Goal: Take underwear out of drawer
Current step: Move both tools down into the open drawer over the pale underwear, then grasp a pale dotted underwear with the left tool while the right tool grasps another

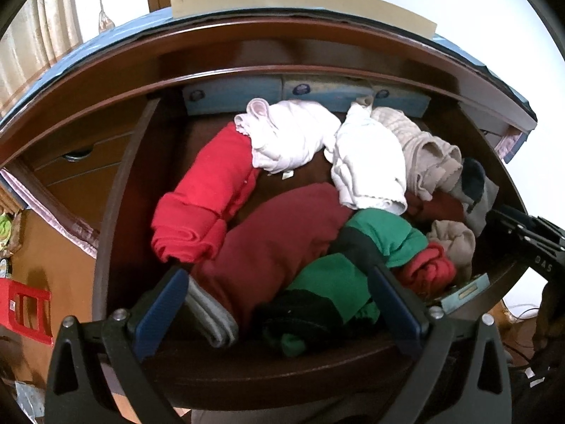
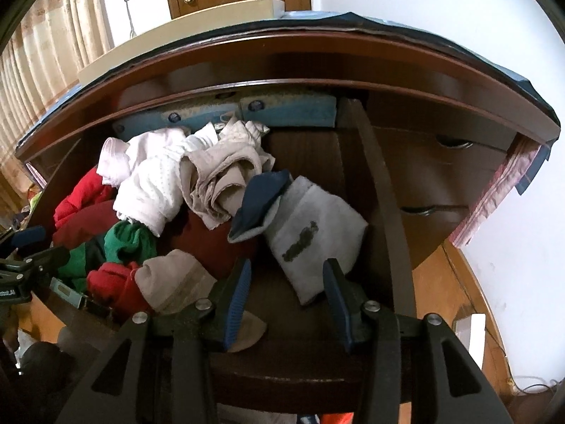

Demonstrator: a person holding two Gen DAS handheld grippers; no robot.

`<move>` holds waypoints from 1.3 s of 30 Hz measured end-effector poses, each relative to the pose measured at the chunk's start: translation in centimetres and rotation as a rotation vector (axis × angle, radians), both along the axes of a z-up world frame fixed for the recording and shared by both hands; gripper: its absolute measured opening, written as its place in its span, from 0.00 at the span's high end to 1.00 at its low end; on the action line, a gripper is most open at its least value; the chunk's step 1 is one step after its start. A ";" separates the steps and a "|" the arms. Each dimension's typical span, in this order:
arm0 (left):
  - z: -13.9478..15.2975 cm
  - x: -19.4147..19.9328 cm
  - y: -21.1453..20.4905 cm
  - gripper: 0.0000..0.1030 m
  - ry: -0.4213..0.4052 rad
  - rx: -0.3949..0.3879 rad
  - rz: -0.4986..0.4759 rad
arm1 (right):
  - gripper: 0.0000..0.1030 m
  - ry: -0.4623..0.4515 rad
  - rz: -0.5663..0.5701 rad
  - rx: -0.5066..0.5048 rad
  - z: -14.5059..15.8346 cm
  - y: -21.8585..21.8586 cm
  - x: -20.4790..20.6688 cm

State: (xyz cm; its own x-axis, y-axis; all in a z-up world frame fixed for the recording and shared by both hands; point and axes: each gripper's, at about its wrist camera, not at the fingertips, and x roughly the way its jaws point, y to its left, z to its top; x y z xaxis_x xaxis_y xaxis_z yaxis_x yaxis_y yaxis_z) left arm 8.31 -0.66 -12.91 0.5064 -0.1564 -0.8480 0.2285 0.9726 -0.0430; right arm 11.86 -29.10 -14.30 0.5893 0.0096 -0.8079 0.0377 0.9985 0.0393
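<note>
Both grippers hang over the open drawer (image 1: 116, 190). The left gripper (image 1: 279, 296) has its fingers spread wide above green and maroon cloth; the right gripper (image 2: 287, 289) stands parted around a grey sock's (image 2: 314, 233) end (not squeezing it). Farther back lies the white underwear (image 1: 367, 162), heaped among beige pieces.
</note>
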 end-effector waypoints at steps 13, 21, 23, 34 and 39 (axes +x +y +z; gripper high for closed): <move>0.0 -0.4 0.4 0.01 -0.006 -0.051 0.001 | 0.57 -0.047 -0.012 -0.006 0.5 0.8 -0.7; 1.6 -0.9 -0.2 0.01 -0.081 0.010 -0.061 | 0.57 -0.141 0.055 -0.036 2.8 1.7 -1.1; 2.4 -0.7 -0.1 0.01 -0.094 -0.007 -0.076 | 0.57 -0.164 0.074 -0.066 3.9 2.0 -0.9; 3.8 6.5 -5.9 0.01 -0.022 -0.073 -0.153 | 0.48 -0.033 0.098 0.193 4.6 0.7 7.3; 1.3 9.0 -8.7 0.01 0.064 0.026 -0.148 | 0.47 0.066 0.140 0.180 2.5 2.3 11.2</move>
State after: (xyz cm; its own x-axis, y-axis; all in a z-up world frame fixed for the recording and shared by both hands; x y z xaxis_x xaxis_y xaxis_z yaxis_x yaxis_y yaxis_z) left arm 17.28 -9.33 -11.58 0.4243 -0.2026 -0.8826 0.3671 0.9294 -0.0368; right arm 23.01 -26.79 -11.78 0.5182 0.2350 -0.8224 -0.0921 0.9712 0.2196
